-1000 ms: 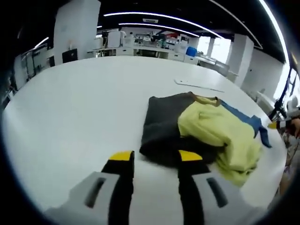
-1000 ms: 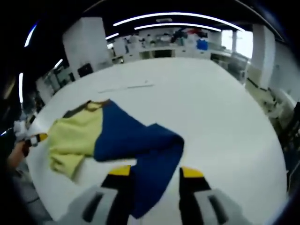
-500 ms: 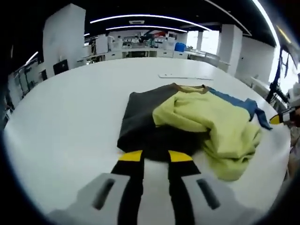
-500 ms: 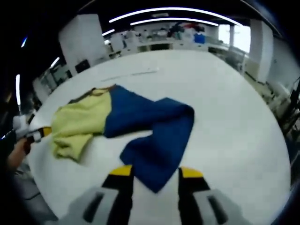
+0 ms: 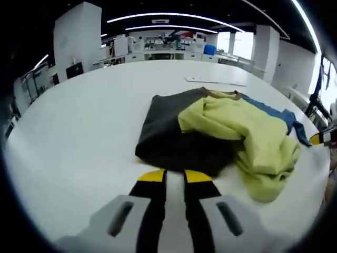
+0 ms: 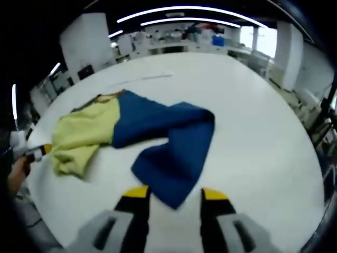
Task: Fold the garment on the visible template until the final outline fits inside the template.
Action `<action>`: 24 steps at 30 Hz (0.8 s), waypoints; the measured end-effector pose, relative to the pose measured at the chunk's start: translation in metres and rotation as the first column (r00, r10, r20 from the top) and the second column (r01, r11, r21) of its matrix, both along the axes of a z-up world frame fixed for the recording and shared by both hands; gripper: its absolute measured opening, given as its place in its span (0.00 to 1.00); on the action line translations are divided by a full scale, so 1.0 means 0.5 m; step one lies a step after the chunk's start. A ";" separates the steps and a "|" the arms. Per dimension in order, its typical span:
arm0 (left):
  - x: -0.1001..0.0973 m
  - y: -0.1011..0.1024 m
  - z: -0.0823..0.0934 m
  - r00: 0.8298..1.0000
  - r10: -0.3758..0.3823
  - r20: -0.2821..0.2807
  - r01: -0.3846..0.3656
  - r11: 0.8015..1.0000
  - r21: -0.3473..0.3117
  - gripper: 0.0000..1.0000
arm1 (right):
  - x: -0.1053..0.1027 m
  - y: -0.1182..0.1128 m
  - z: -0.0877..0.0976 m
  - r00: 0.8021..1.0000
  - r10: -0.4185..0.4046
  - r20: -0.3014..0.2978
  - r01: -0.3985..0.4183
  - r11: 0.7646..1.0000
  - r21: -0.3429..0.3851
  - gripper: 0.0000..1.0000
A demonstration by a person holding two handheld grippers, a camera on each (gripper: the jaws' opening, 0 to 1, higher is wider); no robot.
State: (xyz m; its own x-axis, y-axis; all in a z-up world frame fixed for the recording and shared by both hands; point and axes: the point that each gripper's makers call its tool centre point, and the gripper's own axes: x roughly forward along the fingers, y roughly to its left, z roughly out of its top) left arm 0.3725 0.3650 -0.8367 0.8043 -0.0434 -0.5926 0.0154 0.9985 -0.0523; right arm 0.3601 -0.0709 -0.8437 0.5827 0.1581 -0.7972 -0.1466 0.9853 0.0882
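Observation:
A colour-block garment lies bunched on the white table (image 5: 79, 132). In the left gripper view its dark grey part (image 5: 168, 137) is nearest, with crumpled yellow (image 5: 247, 132) to the right and blue (image 5: 274, 113) behind. My left gripper (image 5: 175, 176) sits just short of the grey edge, its jaws narrowed to a slim gap with nothing between them. In the right gripper view the blue part (image 6: 174, 153) is folded over toward me, and the yellow part (image 6: 79, 137) lies at the left. My right gripper (image 6: 176, 194) stands open at the blue tip, which does not touch it.
A thin pale flat strip (image 5: 216, 80) lies on the table beyond the garment; the right gripper view has that strip (image 6: 142, 79) too. A hand (image 6: 16, 174) holds the left gripper at that view's left edge. Benches and pillars stand far behind. Bare table surrounds the cloth.
My left jaws have drawn much closer together. The right gripper has backed off from the blue fold, which reached between its jaws a second ago.

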 end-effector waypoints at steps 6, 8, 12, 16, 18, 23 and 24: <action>0.036 -0.002 0.024 0.998 0.009 0.062 -0.006 0.999 -0.050 0.11 | -0.005 -0.007 -0.004 1.000 -0.024 -0.009 0.024 1.000 -0.008 0.23; 0.048 -0.009 0.031 0.997 0.004 0.082 0.001 0.998 -0.065 0.13 | -0.005 -0.009 -0.005 1.000 -0.025 -0.010 0.025 1.000 -0.011 0.22; 0.061 -0.032 0.030 0.996 -0.022 0.087 0.028 0.998 -0.061 0.16 | -0.005 -0.010 -0.006 1.000 -0.019 -0.011 0.019 1.000 -0.024 0.20; 0.059 -0.050 0.020 0.997 -0.031 0.068 0.034 0.998 -0.043 0.16 | -0.006 -0.008 -0.006 1.000 -0.016 -0.010 0.016 1.000 -0.024 0.20; 0.055 -0.051 0.017 0.998 -0.021 0.061 0.023 0.999 -0.041 0.16 | -0.007 -0.008 -0.006 1.000 -0.017 -0.010 0.017 1.000 -0.021 0.21; 0.036 -0.069 0.019 0.999 -0.001 0.040 0.003 0.999 -0.049 0.16 | -0.009 -0.006 -0.005 1.000 -0.018 -0.011 0.018 1.000 -0.016 0.22; 0.031 -0.068 0.018 0.999 0.009 0.033 -0.007 0.998 -0.055 0.17 | -0.010 -0.004 -0.005 1.000 -0.017 -0.013 0.017 1.000 -0.013 0.22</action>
